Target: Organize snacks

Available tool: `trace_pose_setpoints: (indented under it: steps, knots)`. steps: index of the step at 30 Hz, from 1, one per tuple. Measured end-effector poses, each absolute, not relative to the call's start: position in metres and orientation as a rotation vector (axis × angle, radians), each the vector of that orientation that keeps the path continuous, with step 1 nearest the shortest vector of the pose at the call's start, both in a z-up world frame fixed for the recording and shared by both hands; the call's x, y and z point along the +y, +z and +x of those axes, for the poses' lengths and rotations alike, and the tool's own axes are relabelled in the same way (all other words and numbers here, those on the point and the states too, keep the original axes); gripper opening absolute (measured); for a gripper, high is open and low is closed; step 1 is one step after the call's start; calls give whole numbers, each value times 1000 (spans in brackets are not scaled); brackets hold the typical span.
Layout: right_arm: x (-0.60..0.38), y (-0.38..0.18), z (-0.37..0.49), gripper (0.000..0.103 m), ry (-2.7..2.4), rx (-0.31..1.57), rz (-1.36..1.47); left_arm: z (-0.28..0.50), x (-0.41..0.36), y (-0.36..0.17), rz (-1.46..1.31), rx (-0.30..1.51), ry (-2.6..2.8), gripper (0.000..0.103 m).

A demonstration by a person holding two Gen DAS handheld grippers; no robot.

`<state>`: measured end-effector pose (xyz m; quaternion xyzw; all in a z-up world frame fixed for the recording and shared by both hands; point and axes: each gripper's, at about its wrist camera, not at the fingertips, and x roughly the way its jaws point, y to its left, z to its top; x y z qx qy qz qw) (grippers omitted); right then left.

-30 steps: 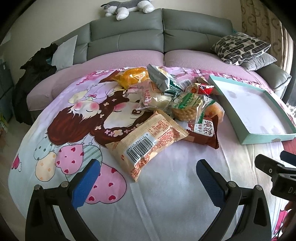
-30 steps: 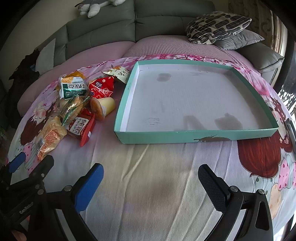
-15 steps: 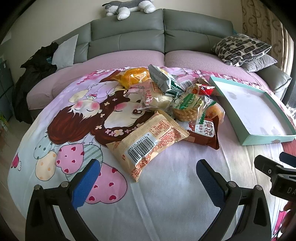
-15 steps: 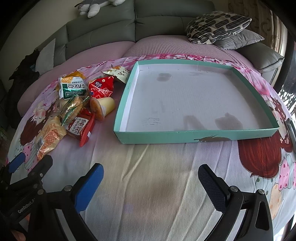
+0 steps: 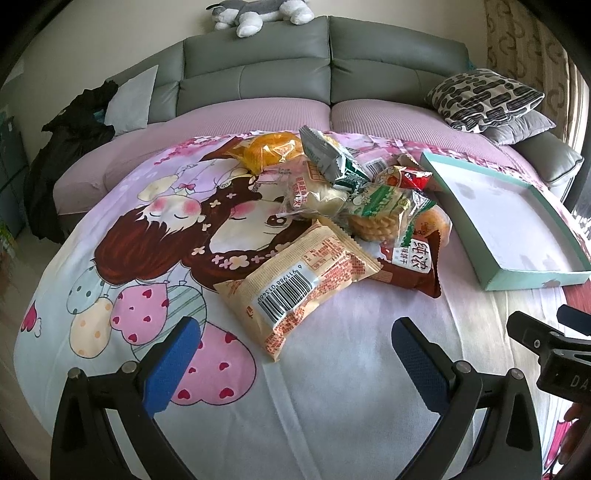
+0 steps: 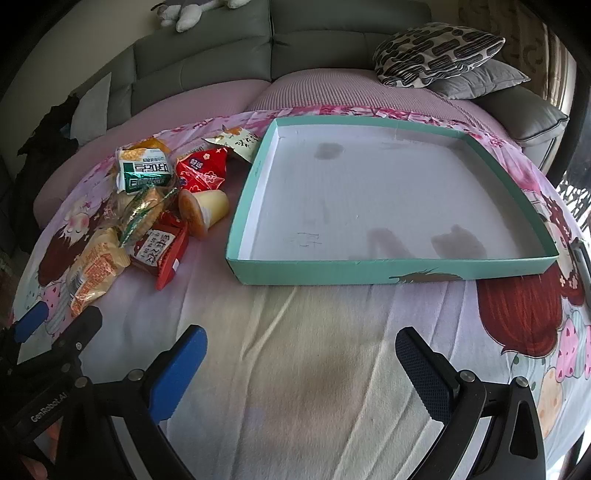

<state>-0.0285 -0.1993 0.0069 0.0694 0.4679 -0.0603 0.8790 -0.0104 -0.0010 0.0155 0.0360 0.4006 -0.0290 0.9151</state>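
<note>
A pile of snack packets lies on a cartoon-print sheet. Nearest in the left wrist view is a tan barcoded packet (image 5: pixel 295 282), with a dark red packet (image 5: pixel 413 266), a green biscuit pack (image 5: pixel 380 206) and an orange bag (image 5: pixel 269 149) behind. My left gripper (image 5: pixel 291 350) is open and empty, just short of the tan packet. A shallow teal box (image 6: pixel 388 275) with a white floor lies right of the pile. My right gripper (image 6: pixel 301 365) is open and empty in front of the box. The pile also shows in the right wrist view (image 6: pixel 147 221).
A grey sofa back (image 5: pixel 255 59) with a plush toy (image 5: pixel 258 14) curves behind the bed. Patterned pillows (image 6: pixel 436 51) lie at the far right, black clothing (image 5: pixel 66 147) at the far left. The right gripper's body (image 5: pixel 546 354) sits low right in the left wrist view.
The left wrist view has shifted slightly, so the pile and box sit a little lower and further right. The right gripper has barely moved. Both stay open.
</note>
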Motion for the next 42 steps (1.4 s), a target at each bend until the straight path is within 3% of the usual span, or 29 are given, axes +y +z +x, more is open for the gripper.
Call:
trace_pose_setpoints:
  steps: [11,25,35,39,42]
  knots:
    - [-195,9,-27,103,-110,968,121,-7,0,16,75,856,-74,103]
    - [-182,68,4,103,-50,861,137,49,-3,27,175,1078,-79,103]
    - [-160,94,62,103,-9,842,107,74,3,16,98,1131,-77,102]
    - [-148,82,77,103,23,875,84,77,2,6,72,1144,-98,87]
    - [-137,74,84,103,59,893,66,78,4,0,43,1156,-114,70]
